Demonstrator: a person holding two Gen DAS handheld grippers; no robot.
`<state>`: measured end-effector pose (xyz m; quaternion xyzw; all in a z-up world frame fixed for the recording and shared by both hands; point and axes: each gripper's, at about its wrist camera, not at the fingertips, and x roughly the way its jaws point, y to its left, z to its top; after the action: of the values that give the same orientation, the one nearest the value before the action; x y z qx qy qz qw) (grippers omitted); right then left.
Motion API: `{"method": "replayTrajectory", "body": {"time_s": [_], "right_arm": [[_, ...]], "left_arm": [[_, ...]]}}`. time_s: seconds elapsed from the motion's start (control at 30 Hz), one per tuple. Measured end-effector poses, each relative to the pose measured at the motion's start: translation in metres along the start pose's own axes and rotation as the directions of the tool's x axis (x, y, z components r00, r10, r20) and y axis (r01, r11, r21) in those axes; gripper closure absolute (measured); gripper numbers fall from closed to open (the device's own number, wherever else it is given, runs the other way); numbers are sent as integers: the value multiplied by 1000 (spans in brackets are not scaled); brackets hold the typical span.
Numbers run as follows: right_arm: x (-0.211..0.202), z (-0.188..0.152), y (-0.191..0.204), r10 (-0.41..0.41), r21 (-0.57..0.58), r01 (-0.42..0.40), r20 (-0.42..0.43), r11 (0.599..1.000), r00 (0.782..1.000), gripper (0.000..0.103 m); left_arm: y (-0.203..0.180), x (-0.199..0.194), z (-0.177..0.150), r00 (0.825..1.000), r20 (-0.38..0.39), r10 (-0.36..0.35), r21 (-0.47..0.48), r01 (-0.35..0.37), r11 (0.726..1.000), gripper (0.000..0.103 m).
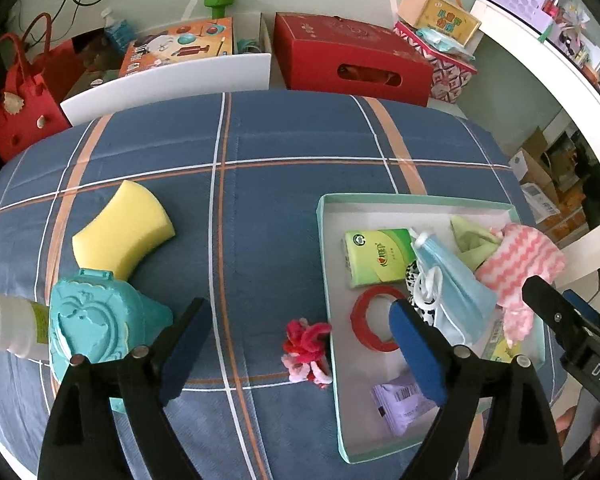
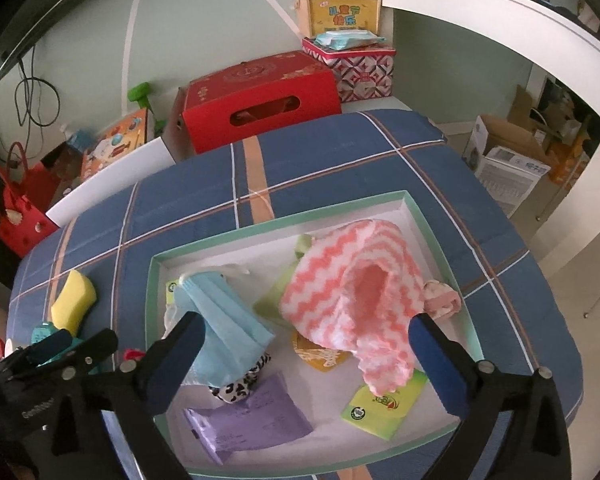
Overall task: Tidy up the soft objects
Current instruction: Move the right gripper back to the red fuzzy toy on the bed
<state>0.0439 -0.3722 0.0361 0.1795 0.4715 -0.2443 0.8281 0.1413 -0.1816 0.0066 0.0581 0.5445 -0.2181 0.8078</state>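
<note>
Left gripper (image 1: 300, 344): jaws spread wide, nothing pinched; pointing steeply down at the blue plaid cover (image 1: 268, 136)
Between its fingers: red and pink fuzzy hair tie (image 1: 306, 350) lying loose on the cover, touching neither pad, just outside the tray's near wall
By its right-hand finger: tray (image 1: 324, 240) with mint rim; red tape ring (image 1: 374, 322) partly behind the blue pad; purple packet (image 1: 400, 402) below that
Past the ring: green tissue pack (image 1: 378, 258), blue face mask (image 1: 456, 292) over a black and white spotted item
By its left-hand finger: teal embossed case (image 1: 92, 316), white bottle (image 1: 8, 326) beside it, yellow sponge (image 1: 122, 230) beyond, all on the cover outside the tray
Right gripper (image 2: 304, 360): jaws spread wide over the tray (image 2: 152, 280), holding nothing
Between its fingers: pink and white zigzag cloth (image 2: 356, 292) slumped in a heap in the tray, clear of both pads
Near its left-hand finger: blue face mask (image 2: 224, 312) draped on the spotted item; purple packet (image 2: 252, 420) nearest the camera
Near its right-hand finger: green tissue pack (image 2: 384, 408) under the cloth's hanging edge; small pale pink bundle (image 2: 444, 300) just beyond the finger
Under the cloth: yellow-green cloth (image 2: 276, 296) and an orange packet, mostly hidden
Far side of the cover: red box (image 2: 260, 100) with an oval cut-out, patterned box behind it
</note>
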Motion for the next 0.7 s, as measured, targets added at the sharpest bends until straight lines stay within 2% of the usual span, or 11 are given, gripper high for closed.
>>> {"method": "replayTrajectory", "body": {"time_s": [0.13,0.3,0.4,0.53,0.7], "right_arm": [[0,0,3,-2,-12,2,-2,1000,1000,0],[-11,1,15,33,-38,-32,24,999,999,0],[-19,1,28,82,-76,-79,42,994,996,0],[-26,-1,49,159,-123,-152,49,981,986,0],[-33,-3,68,230,-154,-219,61,964,971,0]], "left_arm": [[3,-3,0,1000,0,-9,-11,9,1000,13],[7,-19,2,999,26,-19,-8,19,1000,13],[9,-28,3,999,43,-3,9,3,1000,13],[19,-38,3,998,48,-35,-10,36,999,12],[40,-56,1,996,85,-12,-38,15,999,13]]}}
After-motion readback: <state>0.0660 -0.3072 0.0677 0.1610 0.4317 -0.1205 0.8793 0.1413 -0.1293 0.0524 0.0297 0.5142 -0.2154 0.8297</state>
